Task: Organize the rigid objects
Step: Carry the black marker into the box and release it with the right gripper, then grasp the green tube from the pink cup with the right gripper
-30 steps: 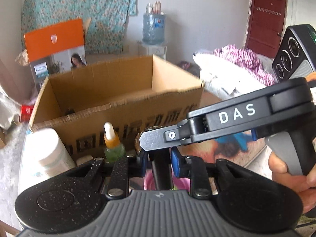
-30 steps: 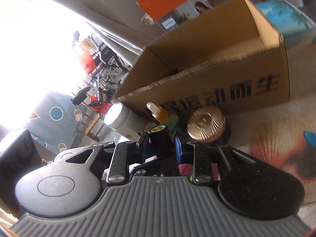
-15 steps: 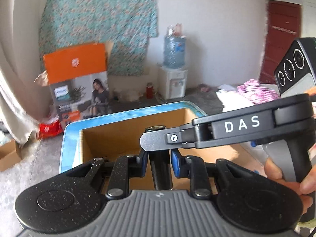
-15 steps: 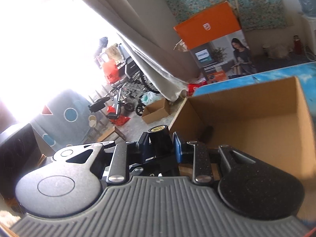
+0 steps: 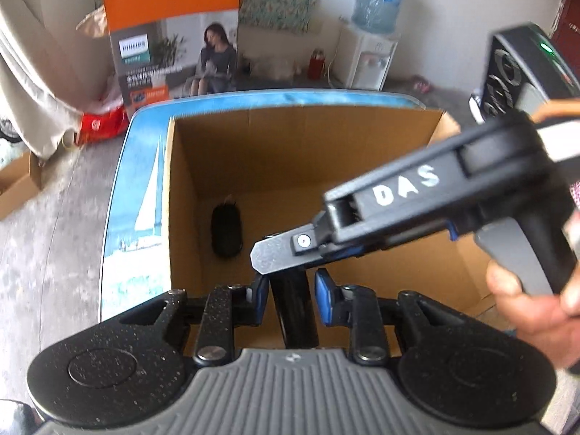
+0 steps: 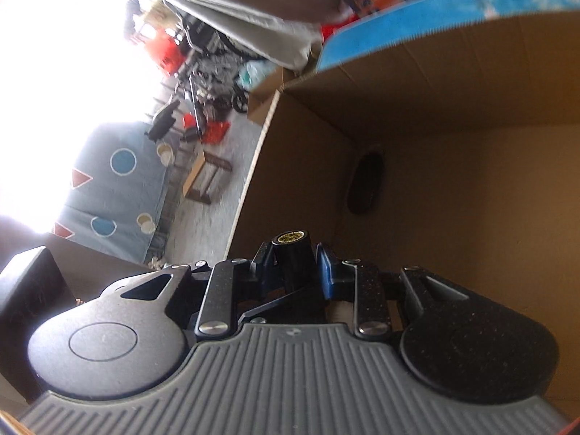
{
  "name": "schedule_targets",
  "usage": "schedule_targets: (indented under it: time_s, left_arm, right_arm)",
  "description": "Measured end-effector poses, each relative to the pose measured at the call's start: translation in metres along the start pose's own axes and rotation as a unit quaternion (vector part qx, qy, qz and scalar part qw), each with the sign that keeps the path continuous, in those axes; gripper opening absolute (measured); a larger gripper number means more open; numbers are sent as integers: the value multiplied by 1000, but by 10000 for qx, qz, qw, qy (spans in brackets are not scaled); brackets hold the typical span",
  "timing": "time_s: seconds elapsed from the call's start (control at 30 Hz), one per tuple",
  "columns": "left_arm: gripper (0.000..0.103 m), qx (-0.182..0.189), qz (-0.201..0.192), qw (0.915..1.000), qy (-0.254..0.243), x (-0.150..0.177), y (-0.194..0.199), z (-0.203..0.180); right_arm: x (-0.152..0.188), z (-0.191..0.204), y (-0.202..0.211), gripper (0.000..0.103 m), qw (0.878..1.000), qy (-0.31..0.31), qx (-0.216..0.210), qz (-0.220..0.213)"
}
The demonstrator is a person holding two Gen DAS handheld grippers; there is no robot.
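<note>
A slim black tube with a gold-printed cap hangs over the open cardboard box. My right gripper is shut on it just under the cap, and in the left wrist view it reaches in from the right. Lower down, my left gripper has the tube's body between its blue pads. Its jaws are opening, and thin gaps show beside the tube. A black oval object lies on the box floor by the left wall and also shows in the right wrist view.
The box stands on a blue table printed with a sailboat. A person's hand grips the right tool's handle. Behind the table, on the floor, are an orange product carton and a water dispenser. Small cardboard boxes lie at far left.
Both grippers carried the black tube up from the bottles in front of the box to above its open top. The left pads have spread slightly off the tube.
</note>
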State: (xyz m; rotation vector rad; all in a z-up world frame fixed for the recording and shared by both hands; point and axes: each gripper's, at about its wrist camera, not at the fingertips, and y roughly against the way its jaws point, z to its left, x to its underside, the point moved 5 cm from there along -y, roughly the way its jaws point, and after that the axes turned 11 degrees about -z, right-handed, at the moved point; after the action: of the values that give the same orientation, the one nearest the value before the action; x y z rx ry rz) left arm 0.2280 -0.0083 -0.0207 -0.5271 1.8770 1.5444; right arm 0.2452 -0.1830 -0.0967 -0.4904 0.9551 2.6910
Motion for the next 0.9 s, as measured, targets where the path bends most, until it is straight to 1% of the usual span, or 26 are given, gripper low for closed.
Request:
schedule_targets:
  time_s: [0.07,0.17,0.23,0.33,0.37,0.43,0.47,0.5,0.57,0.77,0.9]
  left_arm:
    - [33,-39,3,9999,-96,3,2,1]
    - [40,63,-41,9999,-90,6,7,-2]
    - [45,9,-150,9998,-160,5,13,-5]
    - [50,-45,-318,9992,-249,3,20,-9]
    - [51,-30,-371,9990,-250,2,24,-11]
    - [55,9,-503,9985,-214,1,33,-11]
    - [57,32,-582,9981,-200,1,39,-12]
    - [59,55,-661,9976,-187,-1,44,-12]
    - [61,116,-843,9962,-169,-2,57,-13]
    - [65,331,-1203,9922,-2,2,90,-16]
    - [67,389,-1371,9898,-10,12,110,-20]
  right_arm:
    - [1,-4,-11,25,9997,-80,41,213]
    - [-5,-10,-28,25,9985,-170,176,497]
    - [-6,-10,-42,25,9971,-233,288,668]
    - [-7,-12,-58,26,9956,-219,533,739]
    - [-7,-11,-60,28,9958,-202,523,723]
    - [-8,-10,-58,38,9966,-310,465,609]
    - [-8,-8,-54,46,9973,-322,411,512]
    - [-10,-7,-47,50,9981,-304,365,383]
    - [-12,-5,-32,53,9990,-307,279,137]
    - [-11,-9,21,53,9960,-717,-72,-527]
    - [4,-16,68,53,9911,-854,-319,-968]
